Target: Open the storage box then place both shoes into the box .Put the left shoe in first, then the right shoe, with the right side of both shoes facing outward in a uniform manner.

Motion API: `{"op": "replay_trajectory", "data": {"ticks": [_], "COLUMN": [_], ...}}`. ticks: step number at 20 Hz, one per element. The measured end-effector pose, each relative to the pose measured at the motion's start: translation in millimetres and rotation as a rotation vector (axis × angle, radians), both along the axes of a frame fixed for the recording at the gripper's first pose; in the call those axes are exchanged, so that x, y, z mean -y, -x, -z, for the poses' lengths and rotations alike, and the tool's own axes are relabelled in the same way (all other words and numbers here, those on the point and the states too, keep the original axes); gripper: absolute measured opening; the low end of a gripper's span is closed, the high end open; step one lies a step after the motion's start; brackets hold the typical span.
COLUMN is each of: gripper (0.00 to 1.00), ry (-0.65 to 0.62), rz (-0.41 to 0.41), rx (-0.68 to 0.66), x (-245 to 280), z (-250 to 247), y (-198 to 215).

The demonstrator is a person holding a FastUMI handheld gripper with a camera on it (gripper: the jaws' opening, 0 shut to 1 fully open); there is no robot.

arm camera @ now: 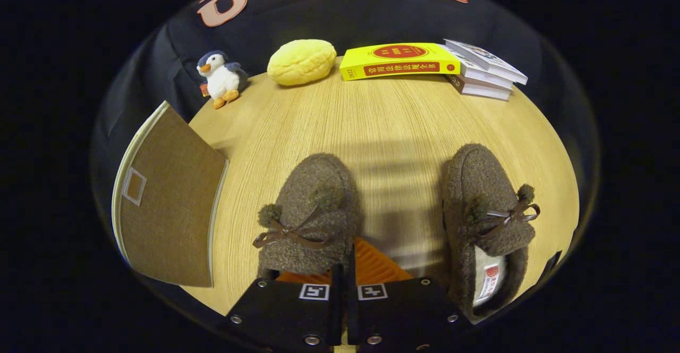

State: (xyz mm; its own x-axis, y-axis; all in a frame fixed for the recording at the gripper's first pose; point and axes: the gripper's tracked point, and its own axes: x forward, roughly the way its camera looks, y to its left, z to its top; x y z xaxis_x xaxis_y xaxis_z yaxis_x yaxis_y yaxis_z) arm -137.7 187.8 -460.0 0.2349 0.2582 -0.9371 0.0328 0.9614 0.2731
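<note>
Two brown fuzzy shoes with bow laces lie on the wooden table (393, 124), toes pointing away from me. The left shoe (311, 204) sits right at my fingers, and its rear rim runs in between them. My gripper (350, 257) is shut on that rim, with the fingers nearly together. The right shoe (486, 209) lies apart to the right of the fingers, its pale insole showing at the heel. The brown fabric storage box (167, 199) stands left of the left shoe, showing a flat panel with a small label frame. Its inside is hidden.
Along the table's far edge are a plush penguin (220, 78), a yellow bun-shaped cushion (302, 61), a yellow book (398, 60) and a stack of books (486, 71). Bare wood lies between the shoes and beyond them.
</note>
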Motion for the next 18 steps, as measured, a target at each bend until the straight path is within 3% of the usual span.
{"op": "replay_trajectory", "data": {"ticks": [6, 11, 18], "gripper": [0.03, 0.03, 0.03], "ry": [-0.108, -0.174, -0.238], "rz": [0.07, 0.033, -0.039], "rx": [0.071, 0.149, 0.12], "x": [-34, -96, -209], "z": [-87, -177, -201], "y": [-34, -69, -73]}}
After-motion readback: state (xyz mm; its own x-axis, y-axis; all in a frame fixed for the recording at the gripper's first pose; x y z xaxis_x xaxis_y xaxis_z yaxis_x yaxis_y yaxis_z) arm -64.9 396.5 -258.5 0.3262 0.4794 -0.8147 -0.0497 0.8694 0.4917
